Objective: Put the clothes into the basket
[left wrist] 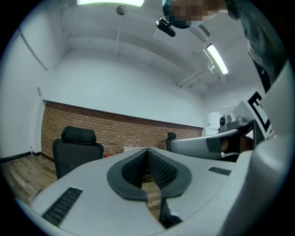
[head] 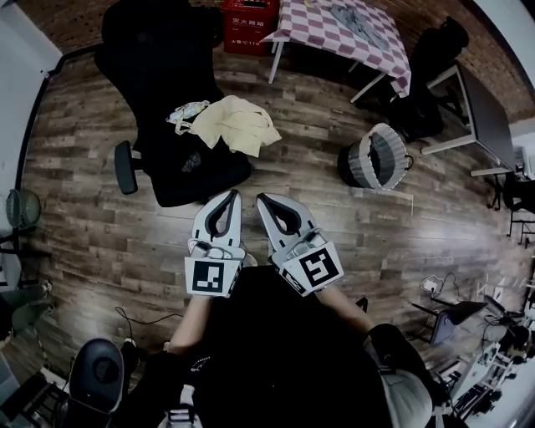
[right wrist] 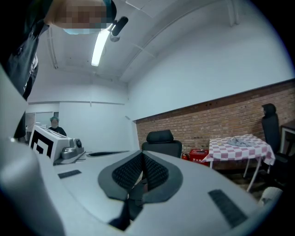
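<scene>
Your left gripper (head: 235, 196) and right gripper (head: 262, 201) sit side by side at the frame's centre, each with its jaws pressed together on nothing. Just above them, the yellow clothes (head: 236, 124) lie heaped on the black chair (head: 180, 177) at upper left. The basket (head: 365, 163) stands on the wooden floor (head: 100, 217) right of centre, well apart from them.

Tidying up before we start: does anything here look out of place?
Yes. A yellow garment lies crumpled on the black chair, and a grey garment sits on the checked table, neither in the basket.
</scene>
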The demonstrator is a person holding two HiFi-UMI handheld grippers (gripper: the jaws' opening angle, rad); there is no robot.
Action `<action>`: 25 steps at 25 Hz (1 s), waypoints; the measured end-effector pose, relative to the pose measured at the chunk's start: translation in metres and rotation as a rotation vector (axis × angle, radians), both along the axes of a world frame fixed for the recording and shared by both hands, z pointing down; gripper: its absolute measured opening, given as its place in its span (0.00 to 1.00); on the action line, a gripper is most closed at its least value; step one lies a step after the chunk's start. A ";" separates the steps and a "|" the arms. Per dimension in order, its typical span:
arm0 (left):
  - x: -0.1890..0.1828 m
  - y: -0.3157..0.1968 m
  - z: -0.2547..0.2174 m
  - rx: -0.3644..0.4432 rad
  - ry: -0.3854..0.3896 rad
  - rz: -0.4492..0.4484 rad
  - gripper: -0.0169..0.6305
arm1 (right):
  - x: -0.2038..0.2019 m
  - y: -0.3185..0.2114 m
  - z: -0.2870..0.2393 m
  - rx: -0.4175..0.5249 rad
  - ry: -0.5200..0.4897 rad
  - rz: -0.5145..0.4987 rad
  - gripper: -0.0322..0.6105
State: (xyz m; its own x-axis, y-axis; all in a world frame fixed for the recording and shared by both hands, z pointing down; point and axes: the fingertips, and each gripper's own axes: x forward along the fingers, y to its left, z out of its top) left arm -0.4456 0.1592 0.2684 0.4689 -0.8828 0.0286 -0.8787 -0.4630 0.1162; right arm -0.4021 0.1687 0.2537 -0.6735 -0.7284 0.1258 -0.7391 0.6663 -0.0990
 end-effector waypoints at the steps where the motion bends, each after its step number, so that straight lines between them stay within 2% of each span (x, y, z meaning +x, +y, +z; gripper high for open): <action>1: 0.000 -0.007 0.000 -0.001 -0.001 -0.001 0.05 | 0.000 -0.008 0.001 -0.001 0.001 -0.003 0.06; 12: 0.011 -0.102 0.003 -0.010 -0.009 -0.114 0.05 | 0.007 -0.112 0.006 -0.011 0.001 -0.129 0.06; 25: 0.050 -0.212 -0.009 -0.008 -0.032 -0.284 0.05 | 0.045 -0.235 0.001 -0.031 -0.017 -0.284 0.06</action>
State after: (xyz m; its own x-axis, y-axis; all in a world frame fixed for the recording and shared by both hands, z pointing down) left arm -0.3957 -0.0530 0.2596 0.2011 -0.9784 0.0470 -0.9765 -0.1965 0.0888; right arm -0.3576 -0.0662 0.2547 -0.8524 -0.5059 0.1325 -0.5211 0.8430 -0.1335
